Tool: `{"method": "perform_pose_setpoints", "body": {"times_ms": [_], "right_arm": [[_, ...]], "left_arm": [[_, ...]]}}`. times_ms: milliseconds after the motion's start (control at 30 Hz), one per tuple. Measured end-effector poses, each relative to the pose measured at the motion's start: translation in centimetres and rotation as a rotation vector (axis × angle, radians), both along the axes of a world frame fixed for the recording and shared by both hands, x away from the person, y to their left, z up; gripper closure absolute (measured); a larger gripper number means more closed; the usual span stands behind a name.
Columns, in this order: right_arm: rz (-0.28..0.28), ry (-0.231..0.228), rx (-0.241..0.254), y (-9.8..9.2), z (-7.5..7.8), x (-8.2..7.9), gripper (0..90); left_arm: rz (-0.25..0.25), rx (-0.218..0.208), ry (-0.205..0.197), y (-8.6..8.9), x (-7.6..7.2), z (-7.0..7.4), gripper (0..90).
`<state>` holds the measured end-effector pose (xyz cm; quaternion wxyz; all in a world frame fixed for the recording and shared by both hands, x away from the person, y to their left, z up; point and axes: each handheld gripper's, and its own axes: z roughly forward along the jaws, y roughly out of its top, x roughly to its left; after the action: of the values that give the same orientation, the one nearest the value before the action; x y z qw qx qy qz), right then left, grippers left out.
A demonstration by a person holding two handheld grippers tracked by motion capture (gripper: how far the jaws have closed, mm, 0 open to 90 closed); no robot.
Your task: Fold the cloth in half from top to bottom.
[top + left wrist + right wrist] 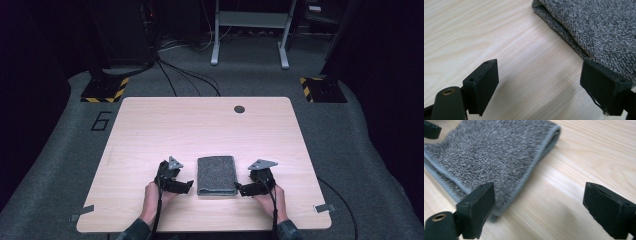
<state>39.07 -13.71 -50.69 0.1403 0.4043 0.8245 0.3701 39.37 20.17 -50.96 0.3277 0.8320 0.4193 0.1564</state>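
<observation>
The jaws of the left gripper (pixel 189 186) and the right gripper (pixel 239 189) are spread wide, with nothing held between them. A folded grey speckled terry towel (pixel 216 175) with a paler hemmed edge is laid flat on the light wooden table (pixel 200 125), between both grippers.

In the left gripper view the folded grey towel (pixel 599 32) runs off the top and right edges, so its far and right sides are cut off, and the right-hand jaw covers a piece of its near edge. In the right gripper view the towel (pixel 491 152) runs off the left edge, the left-hand jaw hides its near corner, and the picture is slightly blurred. From the high view, how many layers the towel (pixel 216 175) has is too small to tell.
</observation>
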Motion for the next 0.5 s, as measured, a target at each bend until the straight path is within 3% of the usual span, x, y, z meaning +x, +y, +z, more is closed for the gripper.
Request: {"method": "perform_pose_setpoints", "body": {"times_ms": [67, 167, 200, 400, 500], "right_arm": [[-0.026, 0.004, 0.014, -1.1, 0.3, -0.2, 7.8], [-0.055, -0.002, 0.01, -2.8, 0.5, -0.4, 6.8], [-0.072, 0.002, 0.007, -3.2, 0.5, -0.4, 6.1], [-0.188, 0.016, -0.01, -8.1, -0.6, -0.7, 4.6], [-0.226, 0.022, -0.02, -9.7, -1.0, -0.9, 3.9]], "left_arm": [[0.029, -0.018, -0.016, 0.7, -0.3, 0.2, 13.6], [0.05, -0.002, -0.028, 2.0, -0.8, 0.4, 11.6], [0.082, -0.003, -0.031, 2.5, -1.0, 0.3, 11.2], [0.172, 0.014, -0.027, 5.6, -1.8, -0.6, 5.7], [0.221, 0.021, -0.039, 6.5, -2.0, -1.0, 4.2]]}}
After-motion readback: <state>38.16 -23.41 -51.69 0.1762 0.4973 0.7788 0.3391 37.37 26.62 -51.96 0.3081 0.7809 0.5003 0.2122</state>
